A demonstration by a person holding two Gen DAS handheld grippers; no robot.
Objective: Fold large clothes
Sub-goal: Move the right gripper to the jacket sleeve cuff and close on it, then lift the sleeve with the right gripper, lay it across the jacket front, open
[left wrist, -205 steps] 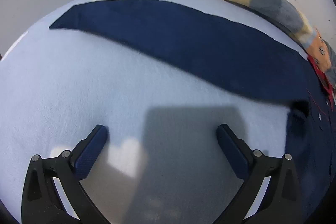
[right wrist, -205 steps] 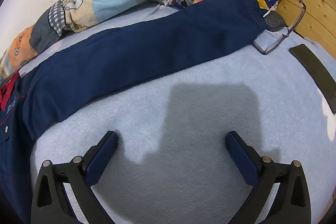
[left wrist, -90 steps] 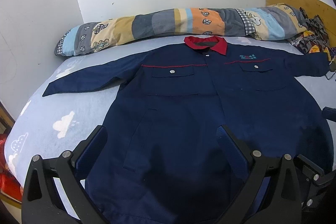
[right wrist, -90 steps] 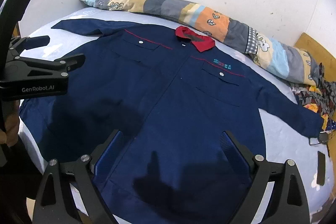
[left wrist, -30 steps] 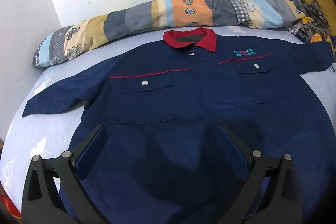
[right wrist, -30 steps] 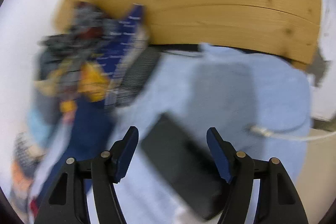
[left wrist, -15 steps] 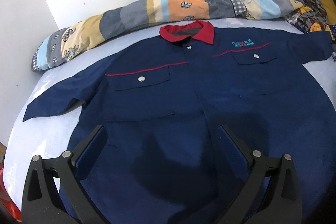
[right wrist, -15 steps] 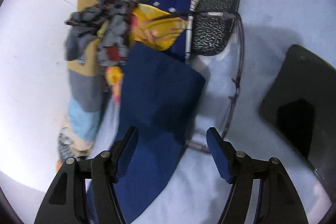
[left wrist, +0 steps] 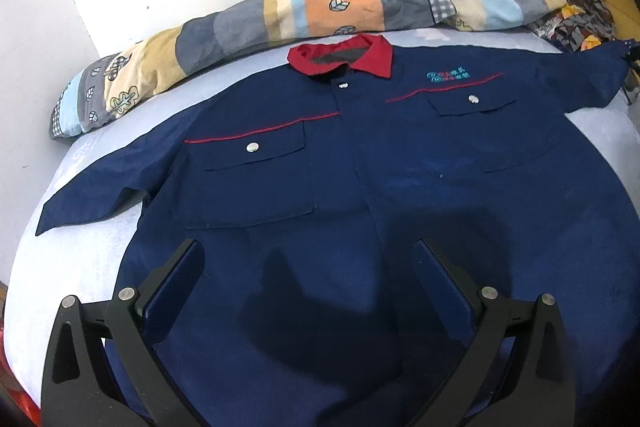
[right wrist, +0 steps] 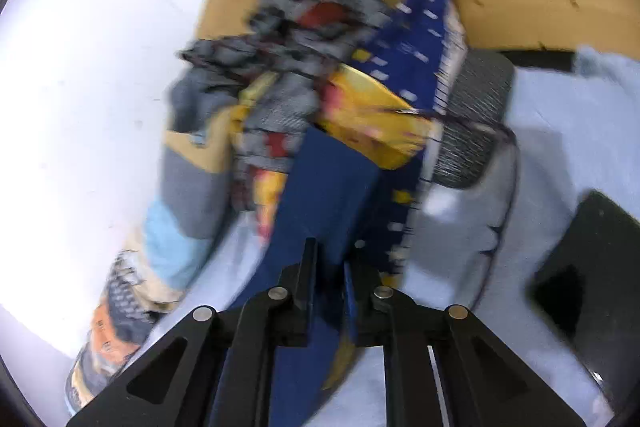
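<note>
The navy red-collared work jacket point(left wrist: 360, 187) lies flat, unfolded; the right hand-held gripper point(right wrist: 330, 255) pinches its sleeve cuff point(right wrist: 328, 187), the left hand-held gripper point(left wrist: 308, 267) hovers spread.

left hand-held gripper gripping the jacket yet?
No: the left hand-held gripper hangs open above the jacket, fingers spread wide.

My left gripper point(left wrist: 308, 283) is matte black, two angular arms with triangular cut-outs, each carrying a pair of round silver screw heads. Its fingers point(left wrist: 176, 287) are faced with flat, dark navy pads. My right gripper point(right wrist: 330, 267) is the same build: black frame, triangular openings, four silver screws in a row across the linkages, navy-lined fingers point(right wrist: 308, 275) with squared tips. I see no cables, lettering or skin on either one
</note>
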